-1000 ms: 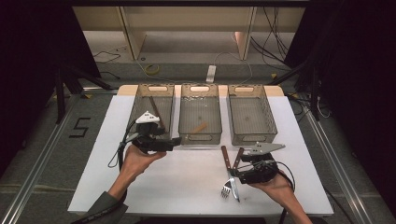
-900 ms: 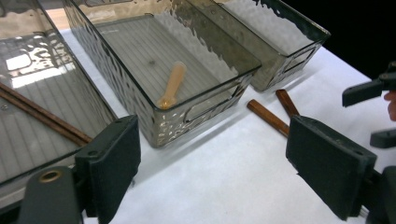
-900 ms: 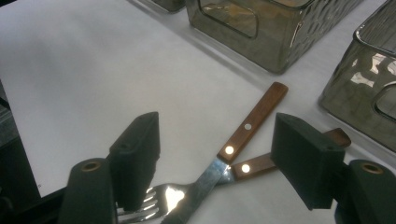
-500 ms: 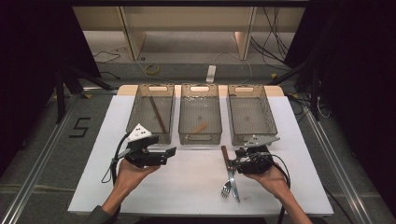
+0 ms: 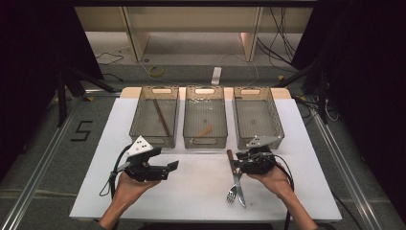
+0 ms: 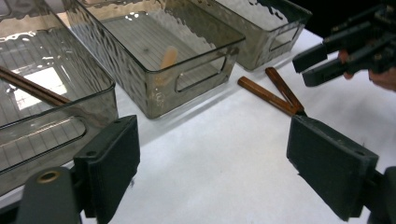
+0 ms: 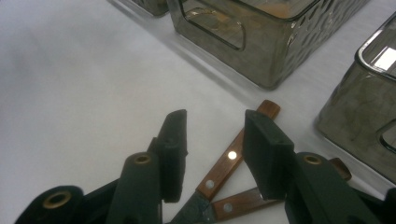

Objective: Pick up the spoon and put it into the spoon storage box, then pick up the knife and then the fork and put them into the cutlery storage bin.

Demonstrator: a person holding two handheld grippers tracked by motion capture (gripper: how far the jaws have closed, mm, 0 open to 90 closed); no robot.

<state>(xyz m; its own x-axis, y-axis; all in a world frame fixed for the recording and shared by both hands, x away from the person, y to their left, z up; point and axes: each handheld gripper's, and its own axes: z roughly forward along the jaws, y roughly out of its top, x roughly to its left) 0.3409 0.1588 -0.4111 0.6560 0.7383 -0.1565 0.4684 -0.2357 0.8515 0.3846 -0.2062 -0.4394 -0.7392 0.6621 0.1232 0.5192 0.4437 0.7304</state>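
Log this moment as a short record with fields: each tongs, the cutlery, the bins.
left tongs: open, empty, over bare table left of centre
right tongs: open, jaws either side of one wooden handle, not closed on it
fork: on the table, wooden handle
knife: beside the fork, handles crossing
left bin: one long brown stick
middle bin: one small tan piece
right bin: nothing visible inside

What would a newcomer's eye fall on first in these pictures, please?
Probably the three clear bins lined up across the white table. Next, the fork and knife crossed at the near edge, with the right gripper poised open above their wooden handles.
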